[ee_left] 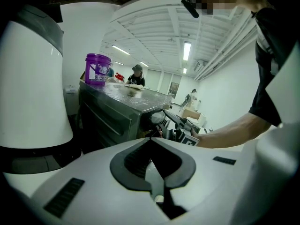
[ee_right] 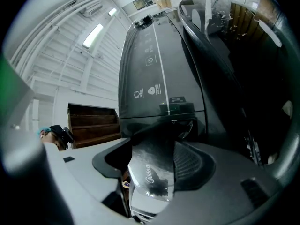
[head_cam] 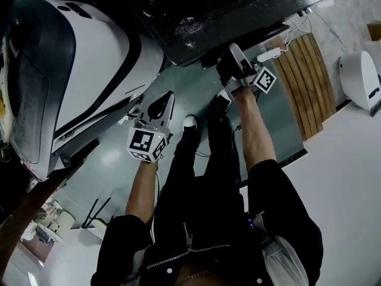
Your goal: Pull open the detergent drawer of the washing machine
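The dark washing machine point(head_cam: 226, 11) stands at the top of the head view and fills the right gripper view point(ee_right: 154, 74). Its silver detergent drawer front point(ee_right: 150, 168), printed "Midea", sits between the jaws of my right gripper point(ee_right: 157, 144), and both pads rest against its sides. In the head view the right gripper point(head_cam: 225, 61) points into the machine's front, where the drawer itself is hidden. My left gripper point(head_cam: 168, 95) hangs lower left, away from the machine, fingertips together and empty point(ee_left: 150, 139). In the left gripper view the right gripper point(ee_left: 161, 125) is at the machine's corner point(ee_left: 117, 111).
A big white appliance point(head_cam: 83, 58) stands close on the left point(ee_left: 28, 88). A purple bucket point(ee_left: 97, 69) sits on the machine's top. A wooden slatted board point(head_cam: 303, 82) and a white device point(head_cam: 360, 79) lie to the right. The person's legs and a shoe point(head_cam: 189, 122) are below the grippers.
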{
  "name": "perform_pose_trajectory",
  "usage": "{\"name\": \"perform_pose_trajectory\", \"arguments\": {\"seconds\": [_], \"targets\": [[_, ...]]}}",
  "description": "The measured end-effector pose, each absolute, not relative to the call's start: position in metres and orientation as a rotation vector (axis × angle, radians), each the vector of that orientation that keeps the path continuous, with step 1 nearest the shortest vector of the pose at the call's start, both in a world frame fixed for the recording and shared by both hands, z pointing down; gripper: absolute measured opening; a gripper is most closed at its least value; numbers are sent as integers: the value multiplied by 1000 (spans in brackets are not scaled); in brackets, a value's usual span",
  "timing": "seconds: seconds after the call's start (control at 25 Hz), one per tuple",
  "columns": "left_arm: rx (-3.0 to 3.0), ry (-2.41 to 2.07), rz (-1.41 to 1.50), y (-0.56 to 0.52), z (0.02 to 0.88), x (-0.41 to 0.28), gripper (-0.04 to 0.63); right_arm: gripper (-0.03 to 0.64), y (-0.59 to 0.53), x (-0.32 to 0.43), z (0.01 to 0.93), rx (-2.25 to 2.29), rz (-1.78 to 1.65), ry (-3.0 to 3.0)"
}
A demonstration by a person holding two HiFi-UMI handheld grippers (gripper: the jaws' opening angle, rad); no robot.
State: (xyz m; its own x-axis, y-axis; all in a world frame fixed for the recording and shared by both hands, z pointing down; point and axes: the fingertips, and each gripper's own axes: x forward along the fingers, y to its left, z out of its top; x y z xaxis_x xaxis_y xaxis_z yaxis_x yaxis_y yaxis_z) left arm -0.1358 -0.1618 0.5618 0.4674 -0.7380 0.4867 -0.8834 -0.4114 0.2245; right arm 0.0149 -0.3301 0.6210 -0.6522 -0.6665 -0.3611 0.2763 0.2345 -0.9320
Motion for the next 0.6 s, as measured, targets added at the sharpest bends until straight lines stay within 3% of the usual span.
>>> {"name": "perform_pose_trajectory", "arguments": {"seconds": [0.6], "targets": [[2257,-1342,410,-164,565,-148,18,231,-316,27,622,-378,-1533,1710]]}}
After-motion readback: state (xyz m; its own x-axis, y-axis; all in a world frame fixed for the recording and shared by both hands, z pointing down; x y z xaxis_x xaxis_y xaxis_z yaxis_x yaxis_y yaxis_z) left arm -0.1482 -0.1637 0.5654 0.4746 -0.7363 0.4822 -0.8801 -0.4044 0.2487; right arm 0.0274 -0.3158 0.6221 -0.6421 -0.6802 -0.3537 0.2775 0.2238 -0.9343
